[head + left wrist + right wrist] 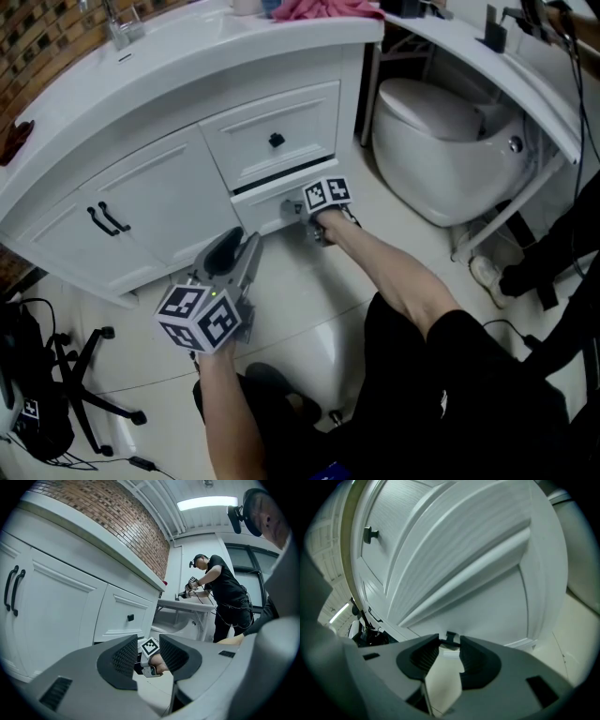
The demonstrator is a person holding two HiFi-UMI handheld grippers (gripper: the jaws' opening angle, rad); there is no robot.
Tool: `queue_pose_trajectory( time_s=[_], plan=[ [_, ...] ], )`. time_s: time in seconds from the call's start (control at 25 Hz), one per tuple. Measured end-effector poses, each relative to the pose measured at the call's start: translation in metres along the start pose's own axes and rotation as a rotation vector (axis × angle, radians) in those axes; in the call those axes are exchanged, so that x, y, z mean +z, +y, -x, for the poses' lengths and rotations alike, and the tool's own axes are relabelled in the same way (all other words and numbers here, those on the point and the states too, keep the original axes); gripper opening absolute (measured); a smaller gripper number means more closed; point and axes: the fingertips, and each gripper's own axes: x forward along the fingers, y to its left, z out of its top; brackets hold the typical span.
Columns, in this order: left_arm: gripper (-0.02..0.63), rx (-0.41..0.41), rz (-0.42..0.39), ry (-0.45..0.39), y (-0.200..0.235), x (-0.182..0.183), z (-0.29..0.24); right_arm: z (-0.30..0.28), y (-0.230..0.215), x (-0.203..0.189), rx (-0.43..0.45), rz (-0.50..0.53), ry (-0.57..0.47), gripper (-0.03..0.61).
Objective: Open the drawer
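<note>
The white vanity has an upper drawer [272, 131] with a black knob [277, 141], and below it a lower drawer [267, 208] that stands slightly out, a dark gap above it. My right gripper [302, 214] is at the lower drawer's front. In the right gripper view its jaws [450, 641] close on that drawer's small black knob [450, 636], with the drawer front [464, 573] filling the picture. My left gripper [234, 248] hangs above the floor in front of the cabinet, open with nothing held [149, 653]; beyond its jaws I see the right gripper's marker cube [151, 646].
Two cabinet doors with black handles [108, 218] are left of the drawers. A white toilet [441, 141] stands close on the right. A pink cloth [323, 9] lies on the counter. A chair base [84, 375] is on the floor at left. A person in black [220, 597] stands beyond.
</note>
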Motion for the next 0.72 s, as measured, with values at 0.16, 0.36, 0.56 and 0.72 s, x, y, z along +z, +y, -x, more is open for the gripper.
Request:
queue_pose_trajectory(
  time_s=[0.16,0.36,0.56,0.72],
  plan=[
    [0.149,0.004,0.004,-0.007,-0.002,0.001,0.006,0.005,0.002,-0.008,-0.011,0.017,0.008,0.158],
    [0.148,0.006,0.012,-0.015,-0.006,0.001,0.013,0.011,0.003,-0.017,-0.023,0.038,0.026,0.158],
    [0.148,-0.002,0.015,-0.016,-0.013,0.002,0.019,0.017,0.007,-0.026,-0.027,0.055,0.046,0.158],
    [0.149,-0.010,0.005,-0.012,-0.024,0.001,0.021,0.022,0.007,-0.034,-0.027,0.064,0.067,0.158]
  ],
)
